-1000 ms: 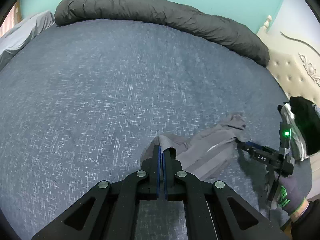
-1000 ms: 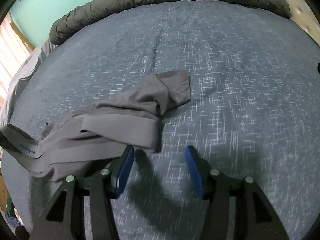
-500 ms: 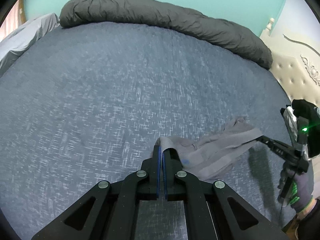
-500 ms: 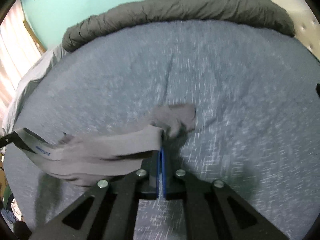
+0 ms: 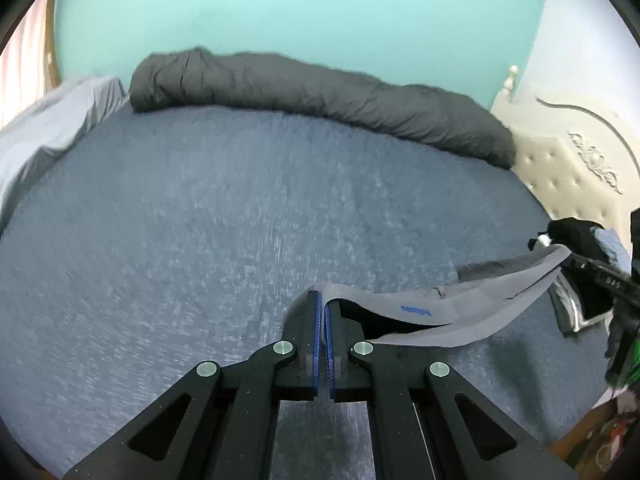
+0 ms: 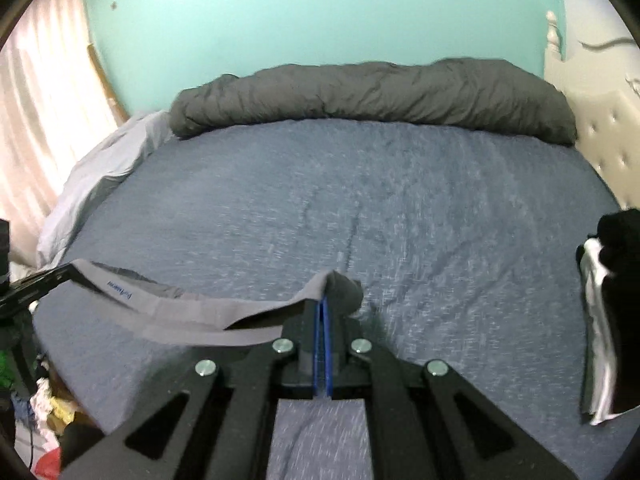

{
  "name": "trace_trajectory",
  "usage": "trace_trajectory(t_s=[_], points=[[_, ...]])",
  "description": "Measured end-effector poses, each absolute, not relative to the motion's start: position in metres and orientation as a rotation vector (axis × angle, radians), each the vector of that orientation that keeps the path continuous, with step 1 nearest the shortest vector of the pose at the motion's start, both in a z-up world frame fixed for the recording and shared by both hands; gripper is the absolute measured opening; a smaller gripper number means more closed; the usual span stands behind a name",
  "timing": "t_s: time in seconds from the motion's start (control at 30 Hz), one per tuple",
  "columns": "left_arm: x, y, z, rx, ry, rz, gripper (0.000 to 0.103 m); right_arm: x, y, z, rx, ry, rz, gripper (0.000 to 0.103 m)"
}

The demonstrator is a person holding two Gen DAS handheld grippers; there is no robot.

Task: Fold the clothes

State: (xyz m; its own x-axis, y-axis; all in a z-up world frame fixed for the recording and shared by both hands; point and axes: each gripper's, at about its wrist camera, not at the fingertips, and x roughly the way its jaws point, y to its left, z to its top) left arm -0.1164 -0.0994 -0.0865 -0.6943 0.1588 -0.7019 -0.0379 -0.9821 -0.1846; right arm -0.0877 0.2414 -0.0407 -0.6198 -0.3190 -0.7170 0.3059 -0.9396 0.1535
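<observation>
A grey garment with a wide elastic waistband and small blue lettering point(image 5: 460, 312) hangs stretched in the air between my two grippers, above the blue bed point(image 5: 200, 220). My left gripper point(image 5: 323, 300) is shut on one end of the waistband. My right gripper point(image 6: 323, 304) is shut on the other end, where the cloth bunches over the fingertips. In the right wrist view the waistband point(image 6: 180, 308) runs left to the left gripper point(image 6: 60, 274). In the left wrist view it runs right to the right gripper point(image 5: 576, 262).
A rolled dark grey duvet point(image 5: 320, 96) lies along the far edge of the bed. A black and white pile of clothes point(image 6: 604, 320) sits at the right edge near the cream headboard point(image 5: 568, 160). A light grey sheet point(image 6: 100, 168) lies at the far left.
My right gripper closed on the garment's waistband. Both grippers then rose and drew apart, lifting the garment off the bed and stretching the waistband between them.
</observation>
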Motion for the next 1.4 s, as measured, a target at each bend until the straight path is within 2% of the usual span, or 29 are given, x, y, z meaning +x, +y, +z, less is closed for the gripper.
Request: trace_trajectory(t_s=[0.17, 0.33, 0.8, 1.4], points=[[-0.089, -0.108, -0.054, -1.136, -0.227, 2.782, 0.002, -0.055, 0.245, 0.004, 1.101, 0.016, -2.536, 0.001], [-0.075, -0.114, -0.045, -1.167, -0.227, 2.756, 0.002, -0.039, 0.247, 0.014, 1.15, 0.023, -2.475, 0.001], [-0.155, -0.097, -0.16, -1.485, -0.259, 2.66, 0.002, -0.105, 0.254, -0.117, 1.459, -0.127, -2.432, 0.001], [-0.274, -0.101, -0.234, -1.636, -0.355, 2.598, 0.002, -0.218, 0.263, -0.18, 1.575, -0.238, -2.432, 0.001]])
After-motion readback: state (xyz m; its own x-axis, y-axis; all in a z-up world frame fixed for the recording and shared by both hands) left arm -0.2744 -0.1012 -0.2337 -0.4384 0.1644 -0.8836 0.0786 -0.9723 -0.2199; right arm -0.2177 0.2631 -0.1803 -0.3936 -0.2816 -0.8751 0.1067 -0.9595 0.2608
